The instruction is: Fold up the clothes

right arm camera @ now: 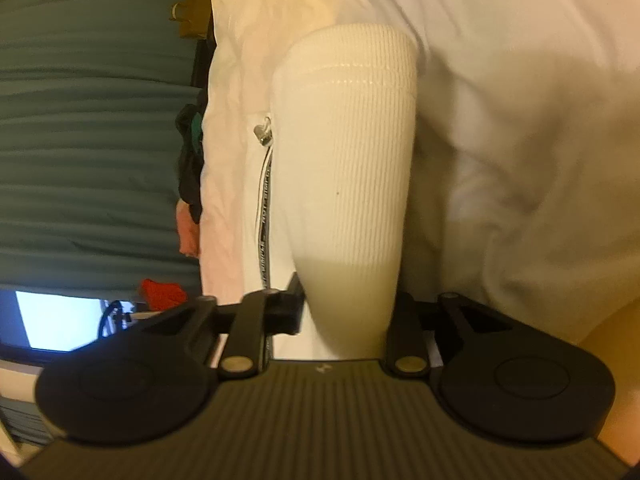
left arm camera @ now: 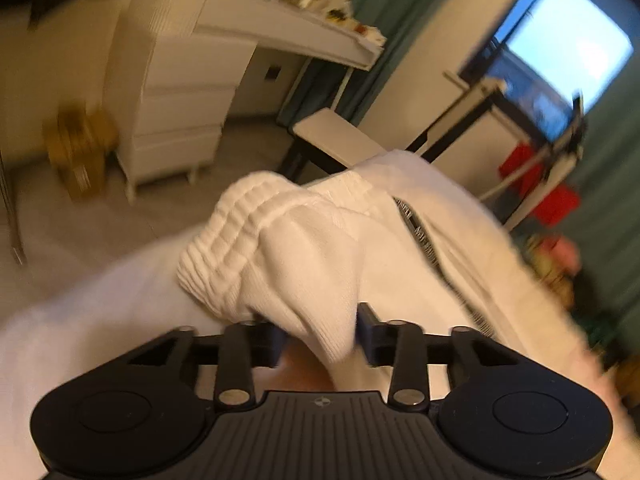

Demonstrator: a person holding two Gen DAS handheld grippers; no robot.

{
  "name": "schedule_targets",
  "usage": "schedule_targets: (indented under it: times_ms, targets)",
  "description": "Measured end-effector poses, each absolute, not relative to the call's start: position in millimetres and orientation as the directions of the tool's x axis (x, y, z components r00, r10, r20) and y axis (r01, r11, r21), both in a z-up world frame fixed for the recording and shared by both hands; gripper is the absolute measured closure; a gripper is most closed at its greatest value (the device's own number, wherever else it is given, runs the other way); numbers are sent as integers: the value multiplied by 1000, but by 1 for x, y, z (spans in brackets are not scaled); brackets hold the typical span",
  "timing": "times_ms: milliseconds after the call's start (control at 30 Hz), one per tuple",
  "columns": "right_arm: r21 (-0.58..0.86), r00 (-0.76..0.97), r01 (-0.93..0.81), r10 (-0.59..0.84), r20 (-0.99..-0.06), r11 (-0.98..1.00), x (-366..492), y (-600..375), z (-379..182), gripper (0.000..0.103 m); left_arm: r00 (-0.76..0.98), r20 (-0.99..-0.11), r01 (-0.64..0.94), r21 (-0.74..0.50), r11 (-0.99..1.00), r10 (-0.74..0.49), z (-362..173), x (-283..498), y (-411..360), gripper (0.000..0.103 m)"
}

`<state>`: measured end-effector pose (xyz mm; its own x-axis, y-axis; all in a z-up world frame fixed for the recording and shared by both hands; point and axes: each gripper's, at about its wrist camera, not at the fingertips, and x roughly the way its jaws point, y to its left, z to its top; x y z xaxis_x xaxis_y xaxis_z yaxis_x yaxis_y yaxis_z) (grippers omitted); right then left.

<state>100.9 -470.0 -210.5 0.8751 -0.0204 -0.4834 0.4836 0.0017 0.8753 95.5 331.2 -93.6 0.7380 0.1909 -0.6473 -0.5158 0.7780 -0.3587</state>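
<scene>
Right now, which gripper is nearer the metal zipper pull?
Right, I think. The zipper pull lies just ahead-left of the right gripper, beside the sock. The left gripper sees only zipper tape, no pull.

White sock (right arm camera: 352, 184) hides the right tool's (right arm camera: 344, 312) pads.

Premises: a home bedroom. Evidence from the left wrist view: a white chest of drawers (left arm camera: 176, 100) against the wall, a cluttered shelf (left arm camera: 304, 28), green curtains (left arm camera: 376, 36) beside a window (left arm camera: 560, 60), and a small side table (left arm camera: 340, 136). The right wrist view shows white bedding (right arm camera: 520, 120) and a zipped white garment (right arm camera: 240, 160).
</scene>
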Motion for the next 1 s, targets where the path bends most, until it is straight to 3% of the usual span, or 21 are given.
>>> schedule_targets:
  times_ms: [33, 100, 200, 367, 567, 700, 833, 933, 1000]
  targets:
    - [876, 876, 481, -20, -481, 14, 105, -469, -208, 65, 735, -648, -509, -331, 795, 200, -92, 95, 326, 55]
    - [892, 892, 451, -28, -450, 22, 109, -469, -206, 44, 730, -649, -502, -294, 813, 216, -88, 91, 315, 48]
    - [917, 917, 397, -63, -395, 28, 109, -472, -205, 38, 734, -633, -487, -237, 841, 247, -78, 83, 296, 42]
    - [935, 932, 346, -139, -334, 73, 99, -484, -205, 38, 781, -567, -419, -165, 893, 262, -58, 64, 263, 32]
    - [916, 919, 384, -142, -367, 117, 112, -491, -210, 38, 849, -495, -298, -160, 941, 185, -42, 63, 223, 28]
    - [912, 915, 396, -132, -381, 107, 124, -498, -213, 38, 886, -434, -223, -95, 970, 162, -40, 75, 176, 26]
    - [911, 914, 397, -133, -382, 109, 121, -497, -214, 40, 900, -429, -125, -72, 989, 83, -53, 91, 123, 24]
    - [898, 904, 422, -128, -407, 124, 122, -498, -212, 52, 885, -466, -44, -70, 997, 6, -74, 104, 85, 24]
    - [896, 899, 432, -131, -419, 102, 120, -499, -215, 67, 877, -479, 10, -44, 999, -30, -92, 112, 60, 24]
